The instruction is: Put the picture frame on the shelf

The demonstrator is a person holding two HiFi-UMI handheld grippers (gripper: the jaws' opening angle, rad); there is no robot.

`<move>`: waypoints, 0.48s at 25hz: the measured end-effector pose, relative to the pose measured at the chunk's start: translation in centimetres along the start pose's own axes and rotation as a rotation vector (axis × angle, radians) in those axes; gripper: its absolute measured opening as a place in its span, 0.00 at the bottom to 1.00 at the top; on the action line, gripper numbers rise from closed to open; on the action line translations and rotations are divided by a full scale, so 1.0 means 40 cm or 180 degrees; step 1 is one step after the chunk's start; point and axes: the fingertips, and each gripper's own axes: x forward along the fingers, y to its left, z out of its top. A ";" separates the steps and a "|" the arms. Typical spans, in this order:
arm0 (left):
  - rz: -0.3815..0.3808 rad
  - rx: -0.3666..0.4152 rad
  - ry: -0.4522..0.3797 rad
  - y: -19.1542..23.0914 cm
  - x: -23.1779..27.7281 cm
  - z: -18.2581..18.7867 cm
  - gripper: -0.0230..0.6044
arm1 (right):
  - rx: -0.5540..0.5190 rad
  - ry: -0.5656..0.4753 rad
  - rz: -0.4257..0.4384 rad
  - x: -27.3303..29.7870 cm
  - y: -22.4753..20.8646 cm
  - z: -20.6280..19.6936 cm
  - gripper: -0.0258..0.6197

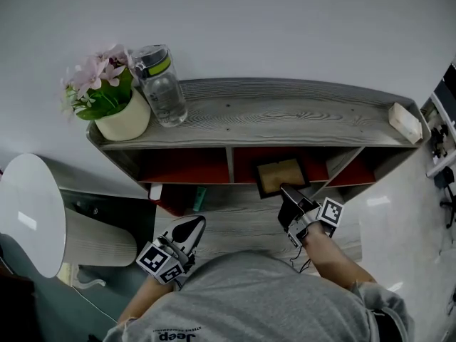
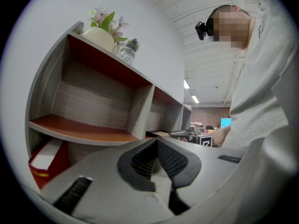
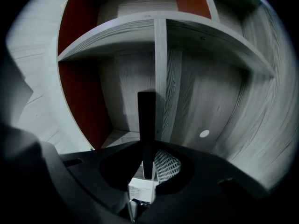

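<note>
The picture frame (image 1: pixel 280 176), dark-rimmed with a tan inside, is held level at the mouth of the middle compartment of the grey wooden shelf (image 1: pixel 285 112). My right gripper (image 1: pixel 285 193) is shut on its near edge. In the right gripper view the frame (image 3: pixel 146 120) shows edge-on as a dark upright bar between the jaws of that gripper (image 3: pixel 148 169), in line with the shelf's upright divider (image 3: pixel 160 73). My left gripper (image 1: pixel 191 228) hangs lower left, in front of the shelf. Its jaws are shut on nothing, and its fingertips (image 2: pixel 158 158) meet.
On the shelf top stand a flower pot (image 1: pixel 114 98), a clear water bottle (image 1: pixel 160 84) and, at the far right, a small pale block (image 1: pixel 405 122). A red box (image 2: pixel 44 160) lies on a lower level. A white round table (image 1: pixel 32 212) stands at the left.
</note>
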 end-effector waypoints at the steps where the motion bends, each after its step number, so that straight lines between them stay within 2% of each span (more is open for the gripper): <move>1: 0.0004 -0.0002 -0.0004 0.002 0.000 0.000 0.05 | 0.0015 -0.0011 -0.0002 0.003 0.000 0.001 0.16; 7: 0.0006 -0.0023 0.0001 0.006 0.004 -0.005 0.05 | -0.0046 0.0021 -0.0058 0.017 0.000 0.001 0.19; 8: 0.0002 -0.0024 0.0003 0.005 0.005 -0.006 0.05 | -0.0080 0.0077 -0.0053 0.018 0.000 -0.006 0.22; 10: -0.0008 -0.0028 0.0008 0.003 0.007 -0.008 0.05 | -0.0184 0.0232 -0.0046 0.018 0.000 -0.025 0.37; 12: -0.0018 -0.0030 0.0013 -0.001 0.009 -0.010 0.05 | -0.0352 0.0401 -0.0092 0.014 -0.005 -0.046 0.42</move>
